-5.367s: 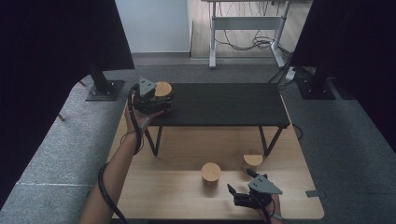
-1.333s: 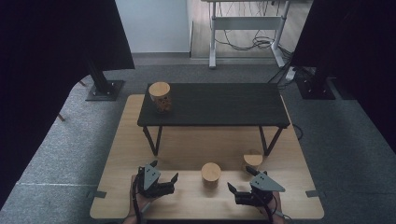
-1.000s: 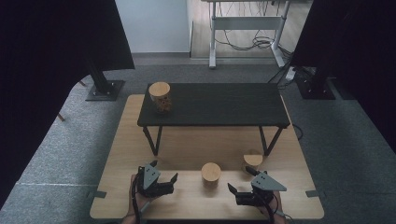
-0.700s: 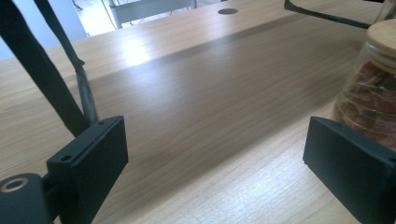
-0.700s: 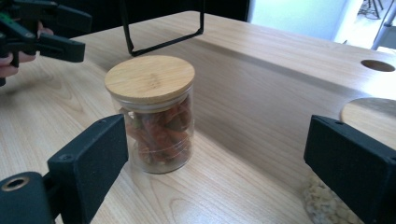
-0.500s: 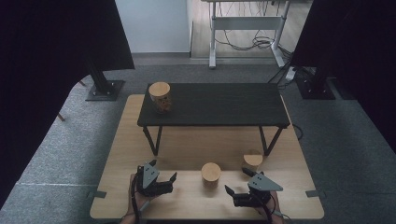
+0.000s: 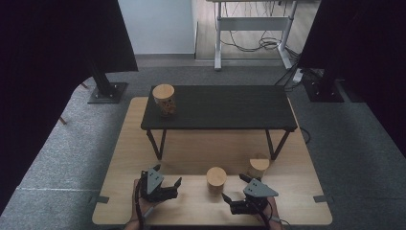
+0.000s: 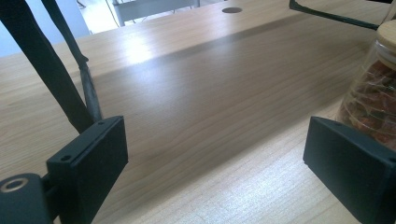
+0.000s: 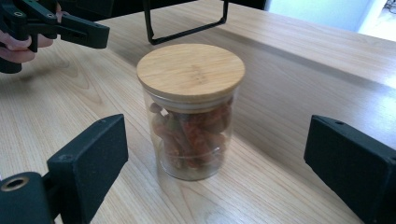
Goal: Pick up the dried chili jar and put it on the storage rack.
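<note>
On the near edge of the wooden bench (image 7: 143, 143), the right hand-held gripper (image 7: 235, 189) is released, its jaws spread wide and aimed left at the middle jar (image 7: 216, 179), a glass jar with a round wooden lid that stands upright between the two grippers. In the right gripper view this jar (image 9: 191, 112) sits centred between the open jaws but farther along, not touched by either, and shows reddish-brown pieces inside. The left hand-held gripper (image 7: 173, 186) is also released, jaws wide apart and empty, lying just left of the jar; its own view catches the jar's side (image 8: 373, 93) at the right edge. A second jar (image 7: 259, 166) stands to the right, near the leg of the low black table (image 7: 225, 108), which carries a third jar (image 7: 164, 98) at its far left corner.
</note>
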### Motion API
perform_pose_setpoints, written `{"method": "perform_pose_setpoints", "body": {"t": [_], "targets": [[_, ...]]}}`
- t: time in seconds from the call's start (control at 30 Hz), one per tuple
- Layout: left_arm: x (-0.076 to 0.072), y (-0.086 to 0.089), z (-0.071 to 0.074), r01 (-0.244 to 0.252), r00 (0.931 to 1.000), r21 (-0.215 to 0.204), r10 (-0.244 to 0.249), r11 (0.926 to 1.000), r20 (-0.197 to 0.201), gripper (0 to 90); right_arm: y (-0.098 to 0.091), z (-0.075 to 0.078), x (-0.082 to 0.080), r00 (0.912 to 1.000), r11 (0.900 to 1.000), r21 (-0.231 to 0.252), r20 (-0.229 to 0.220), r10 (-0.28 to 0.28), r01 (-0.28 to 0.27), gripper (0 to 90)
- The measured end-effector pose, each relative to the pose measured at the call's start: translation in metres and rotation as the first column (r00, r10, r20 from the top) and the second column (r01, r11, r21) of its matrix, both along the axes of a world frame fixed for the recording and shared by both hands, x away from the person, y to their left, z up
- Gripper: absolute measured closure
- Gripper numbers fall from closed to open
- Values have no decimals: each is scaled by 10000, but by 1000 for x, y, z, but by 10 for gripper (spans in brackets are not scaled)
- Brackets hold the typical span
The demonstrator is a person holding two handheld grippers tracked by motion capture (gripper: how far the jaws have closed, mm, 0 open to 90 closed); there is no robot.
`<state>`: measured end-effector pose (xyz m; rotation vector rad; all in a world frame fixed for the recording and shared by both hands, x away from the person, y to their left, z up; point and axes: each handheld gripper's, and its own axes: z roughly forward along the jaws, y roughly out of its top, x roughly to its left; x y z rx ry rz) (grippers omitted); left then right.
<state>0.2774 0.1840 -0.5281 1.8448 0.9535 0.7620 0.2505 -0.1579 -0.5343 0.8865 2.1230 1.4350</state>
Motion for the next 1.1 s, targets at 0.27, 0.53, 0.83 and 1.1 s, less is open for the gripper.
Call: {"method": "perform_pose_setpoints", "body": {"t": [0.27,0.53,0.83,1.1], "targets": [[-1,-2,-1,61,10000,84,-61,9999,-15,60,14,-3,4,10000,9998,-214,-66,46,-48,57],[-1,-4,-2,128,9999,134,-128,9998,-49,60,25,-8,9,9998,9990,-457,-182,-12,3,59],[-1,-4,-3,144,9999,96,-144,9998,-80,60,36,-12,19,9989,9987,-495,-459,69,-92,67],[-2,-5,-3,187,9998,121,-186,9998,-85,60,46,-16,30,9977,9982,-599,-669,42,-82,77]]}}
